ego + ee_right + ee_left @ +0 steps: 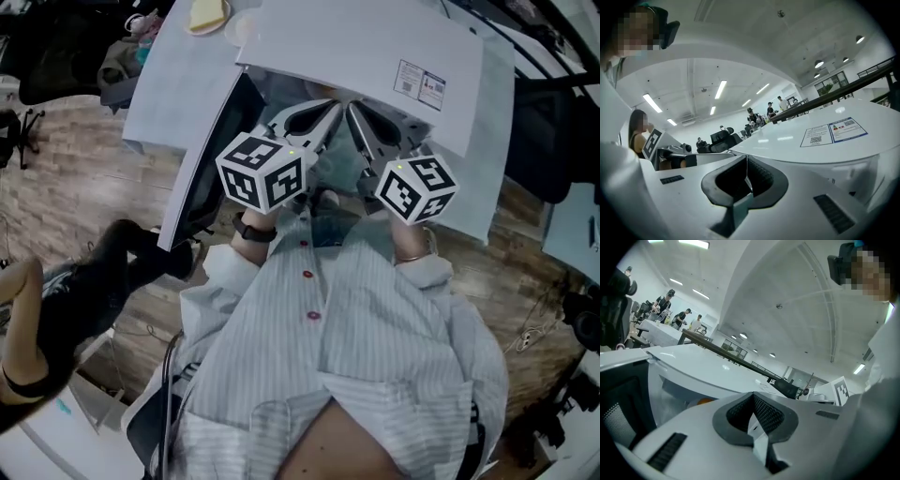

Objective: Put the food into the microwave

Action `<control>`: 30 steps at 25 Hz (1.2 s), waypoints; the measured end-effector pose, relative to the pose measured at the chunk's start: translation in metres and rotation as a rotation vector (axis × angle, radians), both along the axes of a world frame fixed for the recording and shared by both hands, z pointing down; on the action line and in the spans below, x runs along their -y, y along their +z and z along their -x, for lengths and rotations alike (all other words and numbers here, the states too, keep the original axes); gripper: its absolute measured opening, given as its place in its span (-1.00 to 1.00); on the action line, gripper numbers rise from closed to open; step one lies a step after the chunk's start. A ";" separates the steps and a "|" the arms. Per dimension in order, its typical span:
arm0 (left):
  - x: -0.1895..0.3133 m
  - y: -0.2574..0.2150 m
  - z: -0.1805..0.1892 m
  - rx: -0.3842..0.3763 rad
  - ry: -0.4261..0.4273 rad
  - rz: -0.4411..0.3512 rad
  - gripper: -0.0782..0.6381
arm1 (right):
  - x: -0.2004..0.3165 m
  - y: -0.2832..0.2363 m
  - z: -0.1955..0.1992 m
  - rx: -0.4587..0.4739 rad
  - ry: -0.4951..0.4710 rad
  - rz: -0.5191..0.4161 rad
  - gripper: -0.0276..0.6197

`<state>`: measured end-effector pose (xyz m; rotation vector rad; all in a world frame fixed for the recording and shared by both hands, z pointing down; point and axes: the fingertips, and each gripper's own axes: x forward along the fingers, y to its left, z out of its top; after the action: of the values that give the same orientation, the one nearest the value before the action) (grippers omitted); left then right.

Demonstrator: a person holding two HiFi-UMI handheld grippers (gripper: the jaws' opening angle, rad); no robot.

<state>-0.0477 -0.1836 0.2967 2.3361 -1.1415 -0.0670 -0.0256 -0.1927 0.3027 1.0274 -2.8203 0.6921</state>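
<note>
- left gripper (752, 395) has its jaws pressed together with nothing between them; right gripper (746, 158) is the same, tips meeting and empty
- food (705, 401) shows as an orange sliver inside the open cavity of the microwave (693, 367); it lies beyond the left gripper's tips and to their left, apart from them
- head view has both grippers side by side before the opening, with the door (202, 178) swung out to the left; the white top hides the food there
- right gripper view shows the sticker (832, 132) on the top; only the head view shows a plate (199, 29) on the table (169, 66) behind
</note>
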 end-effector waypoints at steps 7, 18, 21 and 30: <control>-0.005 -0.004 -0.004 0.005 0.028 -0.011 -0.76 | -0.001 -0.012 0.001 0.053 -0.024 0.019 -0.81; -0.001 0.010 0.001 -0.011 0.026 0.037 -0.76 | -0.001 -0.004 -0.004 0.067 -0.019 0.050 -0.81; 0.000 0.012 0.000 -0.014 0.030 0.041 -0.76 | -0.002 -0.002 -0.006 0.066 -0.018 0.055 -0.81; 0.000 0.015 -0.005 -0.013 0.060 0.059 -0.76 | -0.004 0.003 -0.005 0.050 -0.025 0.073 -0.82</control>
<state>-0.0430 -0.1836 0.3119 2.3120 -1.0527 -0.0263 -0.0210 -0.1884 0.3055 0.9757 -2.8212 0.8226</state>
